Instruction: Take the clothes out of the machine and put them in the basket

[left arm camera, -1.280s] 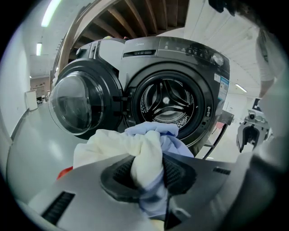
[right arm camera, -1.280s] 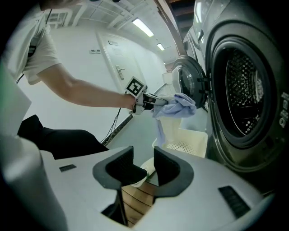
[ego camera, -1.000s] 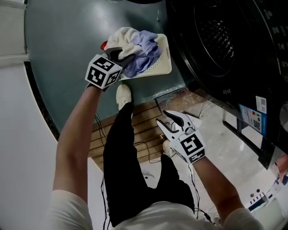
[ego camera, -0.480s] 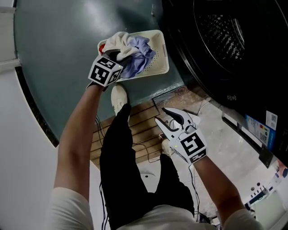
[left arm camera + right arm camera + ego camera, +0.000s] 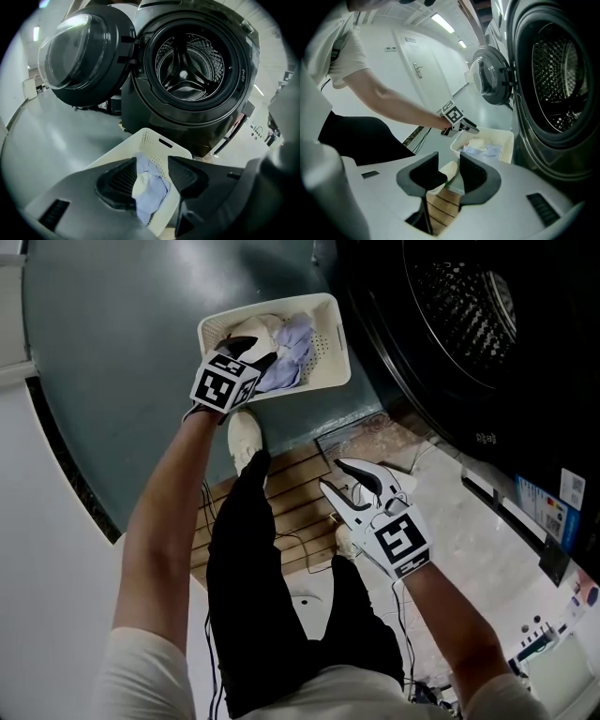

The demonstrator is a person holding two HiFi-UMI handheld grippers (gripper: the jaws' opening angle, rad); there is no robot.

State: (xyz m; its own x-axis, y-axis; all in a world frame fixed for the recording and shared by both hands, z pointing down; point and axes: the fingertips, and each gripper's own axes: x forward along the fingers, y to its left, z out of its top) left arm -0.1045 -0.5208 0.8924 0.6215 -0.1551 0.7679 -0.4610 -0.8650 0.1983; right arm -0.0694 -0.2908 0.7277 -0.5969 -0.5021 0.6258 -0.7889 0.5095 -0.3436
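Jaws of the left gripper are opening right over the white plastic basket with little holes, so the light blue cloth between them can drop onto the cream clothes inside. The basket sits on the grey floor just beside the dark washing machine, whose drum looks bare. The right gripper hangs low, jaws apart, holding nothing, maybe waiting its turn.

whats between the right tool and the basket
Head view: bare grey floor and the edge of wood slats lie between right tool and basket; the person's white shoe sits just beside.
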